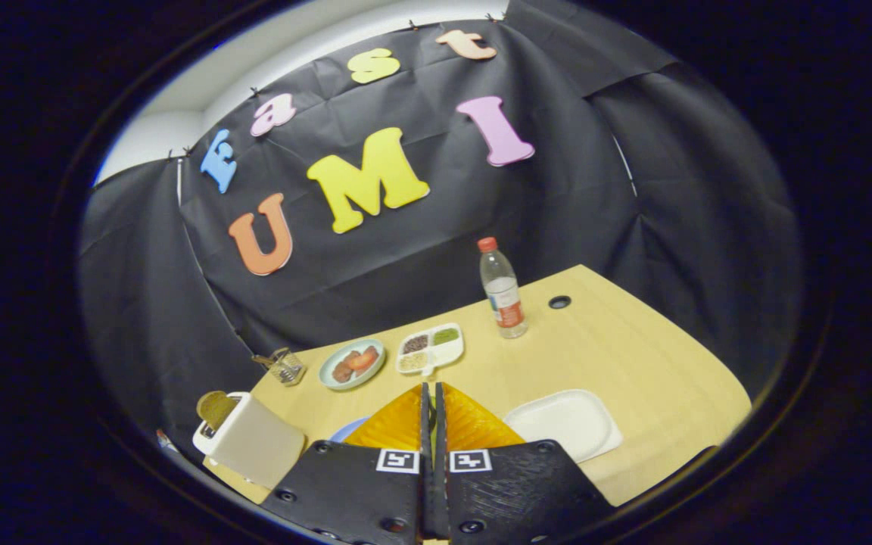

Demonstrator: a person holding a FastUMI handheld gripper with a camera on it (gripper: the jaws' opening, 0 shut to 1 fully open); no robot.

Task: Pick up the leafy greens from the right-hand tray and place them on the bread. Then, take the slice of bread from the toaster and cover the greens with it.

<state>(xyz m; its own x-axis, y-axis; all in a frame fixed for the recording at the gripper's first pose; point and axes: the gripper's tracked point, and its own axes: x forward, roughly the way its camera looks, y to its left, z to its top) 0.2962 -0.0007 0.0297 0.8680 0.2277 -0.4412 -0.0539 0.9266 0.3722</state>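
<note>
My gripper (430,412) hangs above the near side of the wooden table (633,356), fingers pressed together. A thin dark-green sliver shows in the seam between them, which I take for the leafy greens (431,415). Just right of the fingers lies the white right-hand tray (563,422) with nothing on it. An edge of a blue plate (349,431) peeks out from behind the left finger; the bread on it is hidden. The white toaster (250,443) stands to the left at the table's near corner, with a browned bread slice (216,409) sticking up from its slot.
Beyond the fingers sit a pale green plate (351,363) with reddish food and a white divided dish (431,350) of seasonings. A small glass jar (284,367) stands far left and a water bottle (504,291) far back, near a cable hole (559,302).
</note>
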